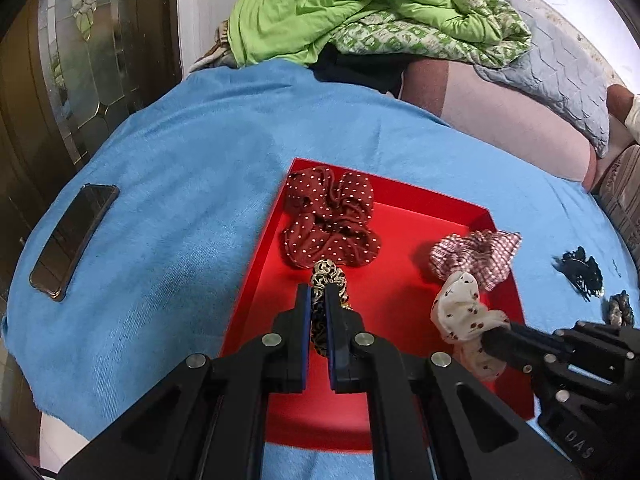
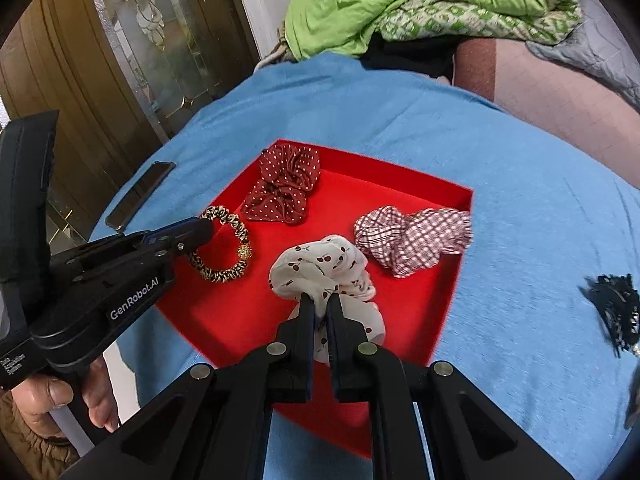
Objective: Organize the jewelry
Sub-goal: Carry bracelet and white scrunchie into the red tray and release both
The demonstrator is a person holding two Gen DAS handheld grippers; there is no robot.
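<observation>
Bedding point(image 1: 360, 12) heaps far beyond both tongs, past a blue towel point(image 1: 180, 160) spread under a red tray point(image 1: 256, 280). Dotted scrunchie point(image 1: 332, 220) and checked scrunchie point(image 1: 476, 256) lie in the tray ahead of the tips. Left tongs point(image 1: 318, 300) clench a leopard scrunchie point(image 1: 328, 276), mostly hidden there; only the right view shows its whole loop point(image 2: 224, 244) and a hand point(image 2: 60, 400). Right tongs point(image 2: 321, 308) clench a cherry scrunchie point(image 2: 320, 268) over the tray. Phone point(image 1: 74, 240) lies left; black clips point(image 1: 580, 272), blurred, lie right
</observation>
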